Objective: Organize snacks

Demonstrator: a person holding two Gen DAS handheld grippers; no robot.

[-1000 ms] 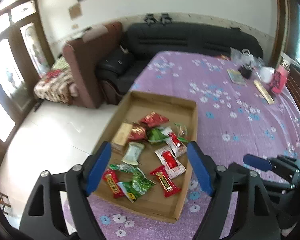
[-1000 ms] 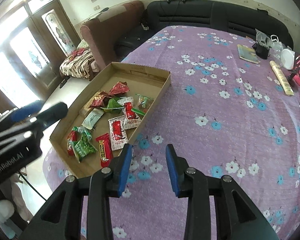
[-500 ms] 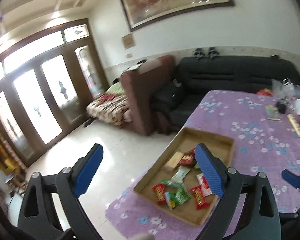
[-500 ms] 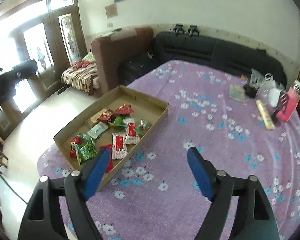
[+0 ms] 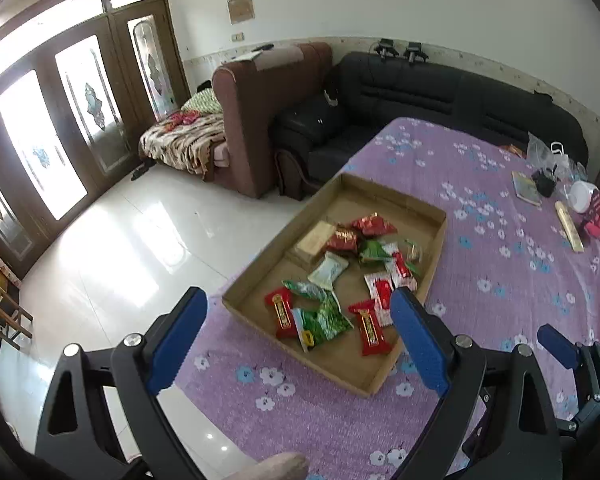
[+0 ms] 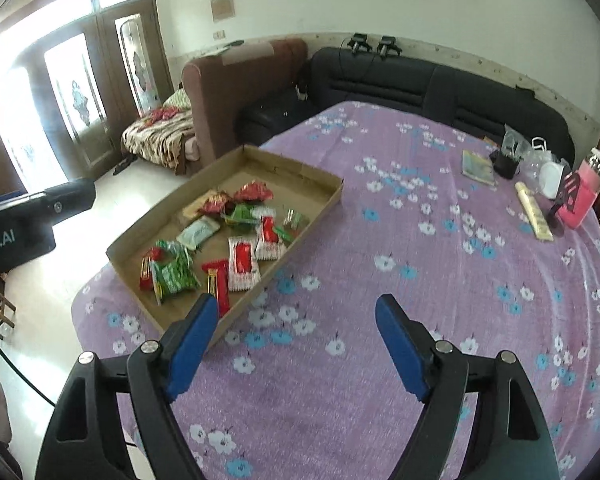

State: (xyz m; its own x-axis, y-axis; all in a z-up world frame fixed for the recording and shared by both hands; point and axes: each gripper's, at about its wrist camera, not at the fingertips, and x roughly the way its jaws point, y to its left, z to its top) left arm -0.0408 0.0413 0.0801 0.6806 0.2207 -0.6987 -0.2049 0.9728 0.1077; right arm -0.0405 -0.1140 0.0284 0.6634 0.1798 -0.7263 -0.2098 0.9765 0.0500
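Note:
A shallow cardboard tray point(image 5: 434, 254) point(image 6: 324, 208) sits at the near left corner of a purple flowered table. It holds several snack packets: red ones point(image 5: 370, 326) point(image 6: 241, 262), green ones point(image 5: 324, 318) point(image 6: 175, 274) and a pale one point(image 5: 328, 270). My left gripper point(image 5: 297, 338) is open and empty, held above and short of the tray. My right gripper point(image 6: 295, 334) is open and empty over the tablecloth, right of the tray's near corner. It also shows at the right edge of the left wrist view point(image 5: 556, 346).
At the table's far right lie a book point(image 6: 478, 166), a long tan box point(image 6: 534, 216), a white cup point(image 6: 552, 176), a pink item point(image 6: 582, 198) and plastic bags. A black sofa point(image 5: 440, 96) and a brown armchair point(image 5: 259, 108) stand beyond. White tiled floor lies left of the table point(image 5: 500, 280).
Both grippers have pulled back and up from the tray, then settled. My right gripper has opened from narrow to wide. The left stayed open. The snacks have not moved.

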